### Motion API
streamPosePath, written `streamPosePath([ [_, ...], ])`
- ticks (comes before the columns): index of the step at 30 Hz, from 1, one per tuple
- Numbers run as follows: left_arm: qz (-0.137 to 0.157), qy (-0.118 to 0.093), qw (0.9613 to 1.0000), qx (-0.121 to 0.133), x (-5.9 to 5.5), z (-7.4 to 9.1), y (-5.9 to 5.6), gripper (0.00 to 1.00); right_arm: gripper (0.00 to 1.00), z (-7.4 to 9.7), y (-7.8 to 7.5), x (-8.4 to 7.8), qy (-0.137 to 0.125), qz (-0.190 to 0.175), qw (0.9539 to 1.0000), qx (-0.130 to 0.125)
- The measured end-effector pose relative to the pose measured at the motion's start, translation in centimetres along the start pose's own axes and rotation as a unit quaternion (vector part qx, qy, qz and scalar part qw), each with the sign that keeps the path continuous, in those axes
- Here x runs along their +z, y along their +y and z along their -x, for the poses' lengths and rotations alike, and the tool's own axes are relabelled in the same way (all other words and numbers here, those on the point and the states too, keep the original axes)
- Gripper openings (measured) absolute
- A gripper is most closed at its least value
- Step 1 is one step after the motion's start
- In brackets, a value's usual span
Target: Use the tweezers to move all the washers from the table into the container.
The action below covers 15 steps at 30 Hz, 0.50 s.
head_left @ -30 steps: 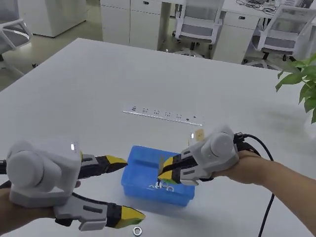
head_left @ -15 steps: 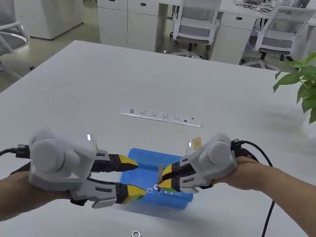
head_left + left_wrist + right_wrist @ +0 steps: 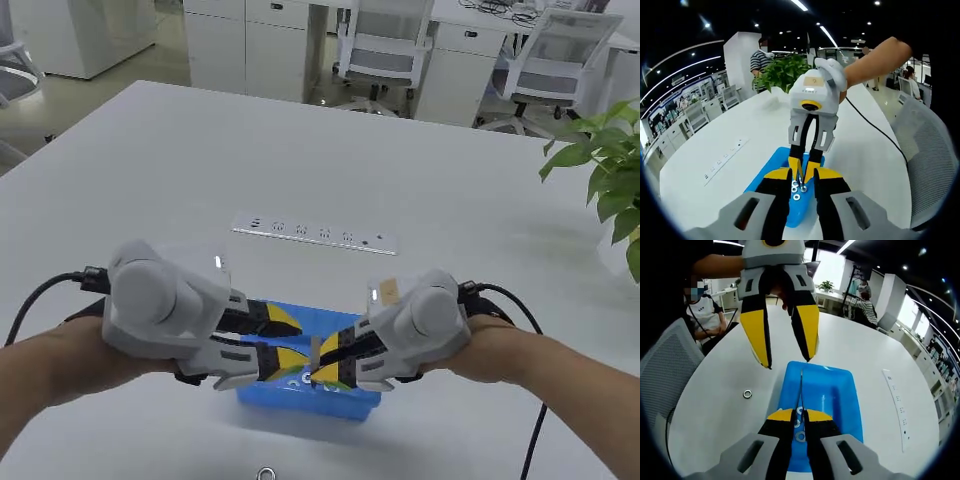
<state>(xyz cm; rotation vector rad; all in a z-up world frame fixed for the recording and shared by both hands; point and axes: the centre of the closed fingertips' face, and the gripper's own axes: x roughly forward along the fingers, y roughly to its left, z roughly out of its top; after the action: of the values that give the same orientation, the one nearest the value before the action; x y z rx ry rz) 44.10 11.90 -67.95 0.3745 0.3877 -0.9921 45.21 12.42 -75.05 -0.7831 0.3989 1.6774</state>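
Grips the tweezers (image 3: 801, 385) in the clenched right gripper (image 3: 801, 416), tips over the blue container (image 3: 840, 390), with several washers (image 3: 796, 191) inside. Shows one washer (image 3: 747, 393) loose near the container, toward the near edge of the surface (image 3: 200, 150). Risks knocking the tweezers against the released left gripper (image 3: 788, 361) hovering close opposite, or flicking that washer off the edge. Keeps well clear of the power strip (image 3: 315, 234) farther back.

Shallow blue container (image 3: 825, 390) sits flat, with a few silver washers (image 3: 796, 190) lying inside it. Thin metal tweezers (image 3: 801, 385) hang over the container, and one stray washer (image 3: 747, 393) lies flat just outside it.
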Motion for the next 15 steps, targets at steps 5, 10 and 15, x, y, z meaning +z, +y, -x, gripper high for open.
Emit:
streamPosePath([
  [5,-0.006,0.0,1.0,-0.001,0.4,-0.3,-0.1,0.19,0.09,0.3,0.1,0.5,-0.001,0.008,1.0,-0.001],
  [10,-0.014,0.0,0.9999,-0.002,0.9,-0.5,-0.5,0.16,0.09,0.5,0.4,1.0,-0.003,0.016,0.9999,0.001],
  [15,-0.021,-0.004,0.9997,-0.007,1.4,-0.4,-0.6,0.13,0.09,0.7,0.6,1.5,-0.006,0.021,0.9997,0.0],
])
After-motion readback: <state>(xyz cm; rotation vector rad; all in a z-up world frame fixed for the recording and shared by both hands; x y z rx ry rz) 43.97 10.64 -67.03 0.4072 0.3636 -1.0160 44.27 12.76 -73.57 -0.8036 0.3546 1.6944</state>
